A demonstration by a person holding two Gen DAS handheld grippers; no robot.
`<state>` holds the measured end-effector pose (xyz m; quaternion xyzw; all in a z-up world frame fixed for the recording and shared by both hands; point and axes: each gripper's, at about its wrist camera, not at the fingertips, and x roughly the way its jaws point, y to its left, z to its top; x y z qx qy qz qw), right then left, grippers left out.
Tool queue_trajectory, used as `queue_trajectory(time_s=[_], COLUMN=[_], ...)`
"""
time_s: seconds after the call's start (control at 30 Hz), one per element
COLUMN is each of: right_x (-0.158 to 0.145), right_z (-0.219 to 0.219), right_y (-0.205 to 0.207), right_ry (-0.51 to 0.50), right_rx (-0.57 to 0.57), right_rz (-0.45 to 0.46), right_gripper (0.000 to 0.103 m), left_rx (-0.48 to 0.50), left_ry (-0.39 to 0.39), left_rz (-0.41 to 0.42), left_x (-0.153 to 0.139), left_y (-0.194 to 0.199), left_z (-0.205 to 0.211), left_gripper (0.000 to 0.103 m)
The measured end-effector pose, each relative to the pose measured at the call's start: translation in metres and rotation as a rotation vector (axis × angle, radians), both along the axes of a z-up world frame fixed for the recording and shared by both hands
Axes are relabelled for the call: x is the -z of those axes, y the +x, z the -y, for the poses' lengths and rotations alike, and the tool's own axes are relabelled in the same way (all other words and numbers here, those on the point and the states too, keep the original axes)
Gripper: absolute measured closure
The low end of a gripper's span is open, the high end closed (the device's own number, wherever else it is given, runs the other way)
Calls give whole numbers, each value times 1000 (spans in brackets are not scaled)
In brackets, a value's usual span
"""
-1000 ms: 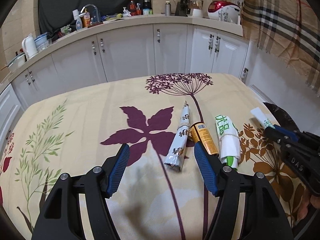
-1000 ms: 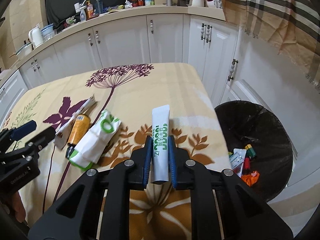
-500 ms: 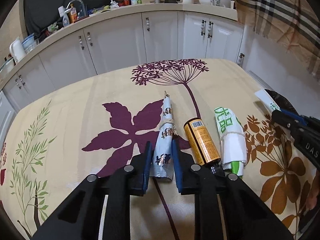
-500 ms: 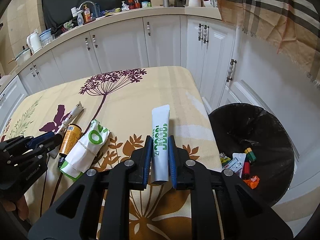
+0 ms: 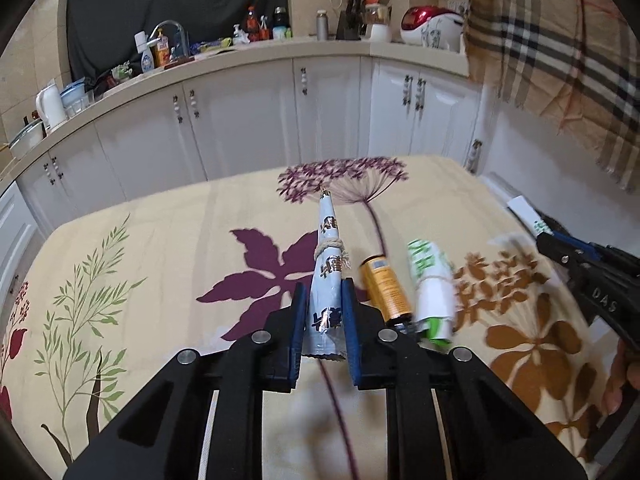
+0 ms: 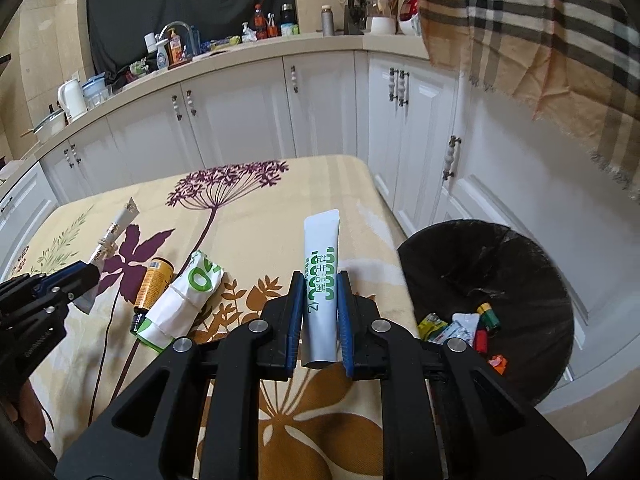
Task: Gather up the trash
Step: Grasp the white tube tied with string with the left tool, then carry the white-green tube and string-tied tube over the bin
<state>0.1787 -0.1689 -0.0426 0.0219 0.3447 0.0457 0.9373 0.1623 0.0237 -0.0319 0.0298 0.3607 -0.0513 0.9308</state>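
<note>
My left gripper [image 5: 323,294] is shut on a pale blue wrapper tied with string [image 5: 328,268], lifted off the flowered tablecloth [image 5: 160,264]. An orange bottle [image 5: 386,290] and a white-and-green packet [image 5: 432,284] lie on the cloth just right of it. My right gripper [image 6: 320,280] is shut on a white tube with green print [image 6: 320,268], held above the table's right edge. A black-lined trash bin [image 6: 492,264] with several bits of trash stands on the floor to its right. The left gripper [image 6: 86,274] with its wrapper [image 6: 114,234] shows at left in the right wrist view.
White kitchen cabinets [image 5: 240,120] and a cluttered counter [image 5: 200,52] run behind the table. A plaid cloth [image 6: 540,40] hangs at upper right. The right gripper [image 5: 552,240] shows at the right edge of the left wrist view.
My left gripper closed on the pale blue wrapper and raised it off the cloth. My right gripper kept hold of the white tube and rose slightly.
</note>
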Motion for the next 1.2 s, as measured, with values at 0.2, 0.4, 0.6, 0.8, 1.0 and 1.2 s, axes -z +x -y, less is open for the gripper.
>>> queue_trajectory(time_s=[0.2,0.4,0.6,0.8,1.0,1.2], right_x=[-10,-17,-23,-22,-17,-9], right_z=[15,42,75,104,125,142], right_y=[-14,-26,-33,-33,-29,-24], right_ry=[-17,-25,-43,-51,-59,-61], right_rx=[40,101,173,228,263,289], right_rz=[38,62,89,98,101,94], right_gripper=[87,87,87,87,87,87], left_rx=[51,110,171,223,267,293], left_ry=[-22,-37,-48,-42,-25,-15], left_rz=[44,74,76,82,96,91], left_x=[-13,-19,-17,-16,-15,-8], left_y=[-7,-8,-3,0,7,20], left_z=[23,56,96,132,165,193], left_gripper=[84,84,84,84,84,84])
